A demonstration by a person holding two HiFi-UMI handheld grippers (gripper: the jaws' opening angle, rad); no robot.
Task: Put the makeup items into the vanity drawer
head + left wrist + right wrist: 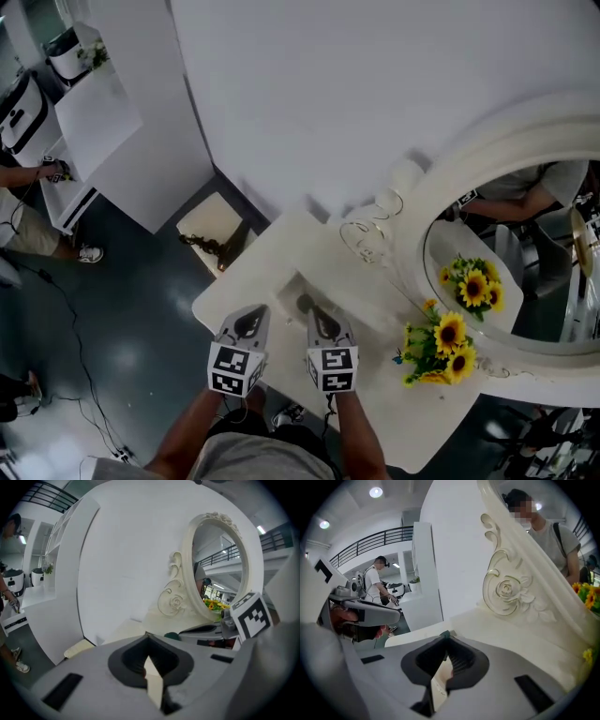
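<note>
A white vanity table (281,272) with an oval mirror (525,272) lies below me. Both grippers hover side by side over its front left part. My left gripper (255,311) (146,634) has its jaws together with nothing between them. So does my right gripper (316,309) (446,635). A small dark green item (305,302) (172,635) sits on the tabletop just past the tips; in the right gripper view only a sliver of it shows at the jaw tips. No drawer can be made out in any view.
A bunch of sunflowers (445,342) stands at the mirror's foot on the right. The carved mirror frame (506,590) rises close ahead on the right. A low cream stool (216,230) with a dark object stands left of the table. Behind it are a white cabinet (98,117) and a seated person (28,230).
</note>
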